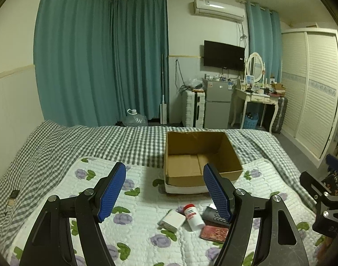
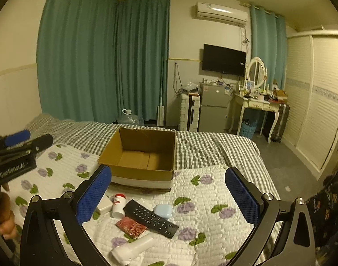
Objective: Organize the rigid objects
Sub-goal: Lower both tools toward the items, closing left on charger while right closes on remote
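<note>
White flashlight (image 2: 133, 249) lies closest below right gripper (image 2: 169, 197), jaws wide & empty, long axis diagonal; left gripper (image 1: 164, 194) also spread, further off.

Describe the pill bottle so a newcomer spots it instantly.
Find the open cardboard box on the floral quilt; a cluster of small items lies just in front of it. The pill bottle lies on its side between a white adapter block and the black remote: only it has a red cap.

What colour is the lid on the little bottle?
Red. The bottle is white with a red lid, clearest in the left wrist view.
</note>
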The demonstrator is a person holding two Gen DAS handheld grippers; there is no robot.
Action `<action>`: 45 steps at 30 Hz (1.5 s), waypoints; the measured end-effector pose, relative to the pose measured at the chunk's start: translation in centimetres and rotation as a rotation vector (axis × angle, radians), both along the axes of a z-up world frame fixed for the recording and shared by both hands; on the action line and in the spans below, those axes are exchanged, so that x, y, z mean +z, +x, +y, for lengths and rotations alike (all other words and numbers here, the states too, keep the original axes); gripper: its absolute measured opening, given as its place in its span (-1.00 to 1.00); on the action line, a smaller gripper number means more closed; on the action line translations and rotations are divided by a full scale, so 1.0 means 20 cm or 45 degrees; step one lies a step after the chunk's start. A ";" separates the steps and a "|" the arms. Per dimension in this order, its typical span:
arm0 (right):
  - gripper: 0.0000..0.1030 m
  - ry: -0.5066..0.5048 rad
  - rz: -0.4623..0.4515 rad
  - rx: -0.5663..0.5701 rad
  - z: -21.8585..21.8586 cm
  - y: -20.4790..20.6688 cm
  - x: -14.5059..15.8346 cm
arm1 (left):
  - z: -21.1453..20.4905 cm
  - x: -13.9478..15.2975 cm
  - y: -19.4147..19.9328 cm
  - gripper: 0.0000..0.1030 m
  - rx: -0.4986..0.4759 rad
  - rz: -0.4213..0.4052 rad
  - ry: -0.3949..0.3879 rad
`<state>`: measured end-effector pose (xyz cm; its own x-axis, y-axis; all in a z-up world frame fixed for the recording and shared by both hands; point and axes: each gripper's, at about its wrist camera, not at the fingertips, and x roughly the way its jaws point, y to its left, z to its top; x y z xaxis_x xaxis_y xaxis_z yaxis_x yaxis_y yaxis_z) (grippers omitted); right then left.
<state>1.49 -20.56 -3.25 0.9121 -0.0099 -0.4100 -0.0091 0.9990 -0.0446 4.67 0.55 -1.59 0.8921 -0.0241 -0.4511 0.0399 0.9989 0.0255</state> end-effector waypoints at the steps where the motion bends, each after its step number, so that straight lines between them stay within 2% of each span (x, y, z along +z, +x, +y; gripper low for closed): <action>1: 1.00 -0.025 0.002 0.002 0.00 0.02 -0.01 | 0.00 -0.01 0.02 0.46 0.004 0.005 0.006; 4: 1.00 -0.068 0.016 0.007 -0.01 0.08 -0.05 | 0.03 -0.07 0.08 0.46 0.014 0.029 0.010; 10: 1.00 -0.045 0.083 -0.022 -0.12 0.21 -0.18 | 0.00 -0.25 0.17 0.46 -0.030 0.106 0.069; 14: 1.00 -0.027 0.149 -0.051 -0.20 0.27 -0.29 | 0.02 -0.38 0.25 0.46 -0.095 0.170 0.034; 18: 1.00 -0.031 0.236 -0.041 -0.22 0.33 -0.45 | 0.01 -0.50 0.29 0.46 -0.125 0.221 0.108; 26: 1.00 -0.018 0.416 0.016 -0.16 0.45 -0.76 | 0.03 -0.77 0.40 0.46 -0.171 0.415 0.092; 35: 1.00 -0.221 0.565 0.156 0.00 0.57 -0.98 | -0.05 -1.02 0.51 0.46 -0.292 0.619 0.137; 38: 1.00 -0.239 0.610 0.199 0.04 0.61 -1.04 | -0.07 -1.08 0.55 0.46 -0.281 0.657 0.181; 41: 1.00 -0.275 0.653 0.224 0.08 0.65 -1.11 | -0.06 -1.12 0.60 0.46 -0.273 0.685 0.137; 43: 0.99 -0.252 0.656 0.236 0.08 0.67 -1.12 | -0.06 -1.13 0.62 0.46 -0.278 0.687 0.111; 45: 0.99 -0.212 0.659 0.242 0.07 0.70 -1.14 | -0.07 -1.14 0.62 0.46 -0.285 0.677 0.130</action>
